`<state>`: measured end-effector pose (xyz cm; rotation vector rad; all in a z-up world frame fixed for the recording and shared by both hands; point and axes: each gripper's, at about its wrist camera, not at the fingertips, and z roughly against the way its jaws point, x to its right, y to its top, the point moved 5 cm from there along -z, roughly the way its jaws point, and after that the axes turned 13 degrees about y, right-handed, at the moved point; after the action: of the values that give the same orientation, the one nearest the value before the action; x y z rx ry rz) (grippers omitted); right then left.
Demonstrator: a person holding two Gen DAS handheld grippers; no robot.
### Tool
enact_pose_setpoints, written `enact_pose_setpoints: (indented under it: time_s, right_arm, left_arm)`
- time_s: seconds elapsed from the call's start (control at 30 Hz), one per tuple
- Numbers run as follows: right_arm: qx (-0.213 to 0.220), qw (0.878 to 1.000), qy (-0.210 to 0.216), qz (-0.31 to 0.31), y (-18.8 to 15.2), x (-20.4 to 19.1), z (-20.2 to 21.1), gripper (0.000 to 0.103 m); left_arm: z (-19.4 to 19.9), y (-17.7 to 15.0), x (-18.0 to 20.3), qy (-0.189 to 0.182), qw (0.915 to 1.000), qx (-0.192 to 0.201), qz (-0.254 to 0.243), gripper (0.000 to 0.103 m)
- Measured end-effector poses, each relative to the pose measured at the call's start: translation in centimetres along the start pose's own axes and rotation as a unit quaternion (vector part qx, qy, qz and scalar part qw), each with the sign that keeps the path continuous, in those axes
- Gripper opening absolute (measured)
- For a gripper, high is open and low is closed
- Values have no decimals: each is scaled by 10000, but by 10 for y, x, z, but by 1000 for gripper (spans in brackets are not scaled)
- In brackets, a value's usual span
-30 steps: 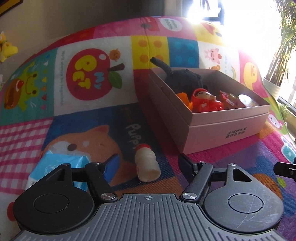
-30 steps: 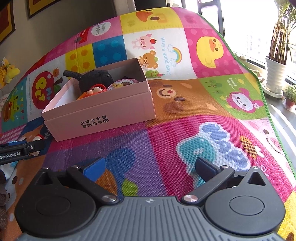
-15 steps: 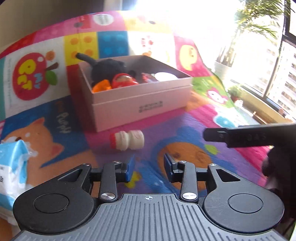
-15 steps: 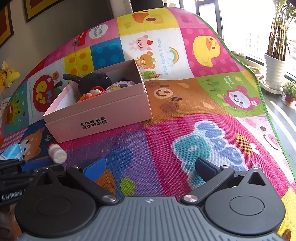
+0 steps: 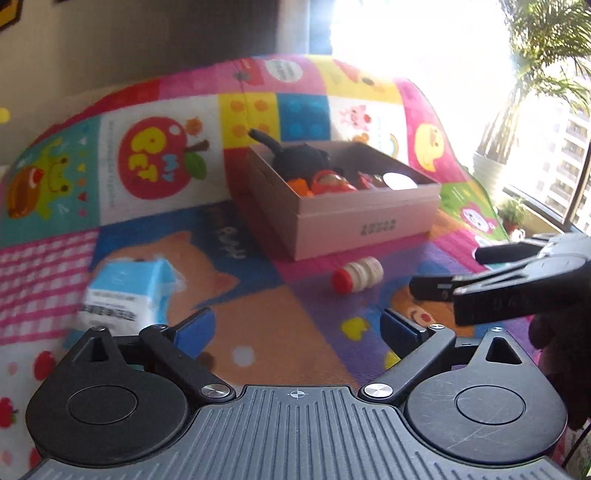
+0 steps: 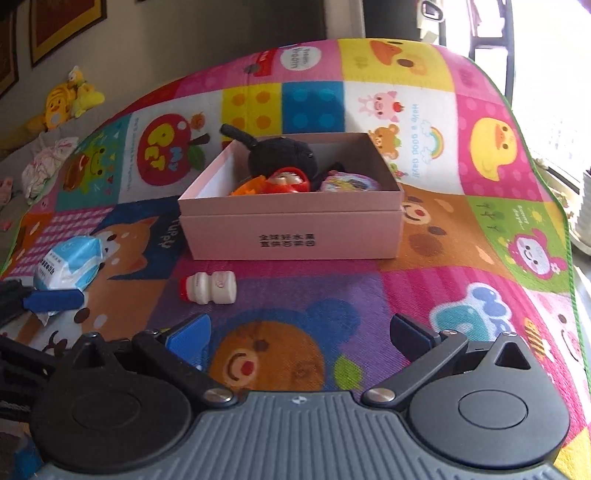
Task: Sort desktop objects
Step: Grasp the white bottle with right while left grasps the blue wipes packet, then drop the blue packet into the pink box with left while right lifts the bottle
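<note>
- Since half a second ago: left tongs (image 5: 297, 328) have spread from nearly closed to wide apart and hold nothing; the small bottle (image 6: 208, 287), then close ahead of them, now lies farther off.
- Right tongs (image 6: 300, 336): released, fingers spread wide, nothing between them, above the bear patch of the mat. They also show at the right edge of the left view, near the bottle.
- Surface: play mat (image 6: 443, 288), a patchwork of bright squares — apple, frog, pig, ducks, bears, rainbow, a dog with lettering, pink gingham at the left. A green border runs along its right edge.
- Pink box (image 6: 295, 236): open-topped cardboard, printed characters on the near wall, standing on the mat at centre.
- Box contents: black plush toy (image 6: 282, 155) at the back with a tail-like part sticking over the rim; red figure (image 6: 290, 181) in front of it; an orange piece to its left; a round printed lid (image 6: 349, 183) to the right.
- Small bottle: white, red cap, lying on its side on a purple patch, just in front of the box's near left corner, apart from both tongs.
- Tissue pack (image 6: 68, 264): blue and white, on the dog patch, left of the bottle, near the left tongs.
- Room: grey-brown wall behind, framed pictures (image 6: 62, 26) upper left; yellow plush toys (image 6: 68, 99) and a crumpled cloth beyond the mat's left edge.
- Window side: bright glare at right, a potted plant (image 5: 495, 162) in a white pot, buildings outside.
</note>
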<state>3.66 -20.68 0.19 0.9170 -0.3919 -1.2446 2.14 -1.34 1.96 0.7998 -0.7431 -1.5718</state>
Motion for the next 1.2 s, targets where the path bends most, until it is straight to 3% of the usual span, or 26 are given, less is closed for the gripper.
enact_pose_setpoints:
  time_s: [0.13,0.2,0.3,0.37,0.47,0.67,0.83,0.93,1.0,1.03,1.2]
  right_arm:
    - [28,9992,240,314,10,-26,-22,103]
    - [0,9991,210,357,15,-34,-36,98]
    - [-336,9985,289,316,16,-39,-57,68]
    - [-403,9979,319,402,14,-43,-65,57]
    - [-320,9977,237,546,14,-45,-62,42]
    - [-77,9981,194,587,16,-34,-31,42]
    - [-180,9992,32,354,4,-9,-1,42]
    - [-326,9993,-137,86,-7,11,12,42]
    - [-377,9990,-246,-49,-14,23,20,42]
    - [-389,9988,-284,-92,-17,27,23,42]
    - [-362,9989,-266,-155,-23,30,34,42]
  left_arm:
    - [13,13,-42,602,9973,303,281,103]
    - [15,11,-57,966,9938,365,418,103]
    - [15,2,-66,1091,9924,317,463,103]
    - [14,-3,-65,1028,9936,348,327,103]
    - [4,-6,-69,1319,9903,267,336,103]
    - [-30,-4,-92,1628,9851,-91,551,103]
    - [-54,-8,-89,1388,9882,-484,438,103]
    - [-59,-13,-83,1415,9881,-524,312,103]
    - [-60,-14,-79,1445,9880,-505,199,92]
    - [-60,-15,-77,1458,9878,-530,144,76]
    - [-51,-15,-66,1336,9896,-527,33,68]
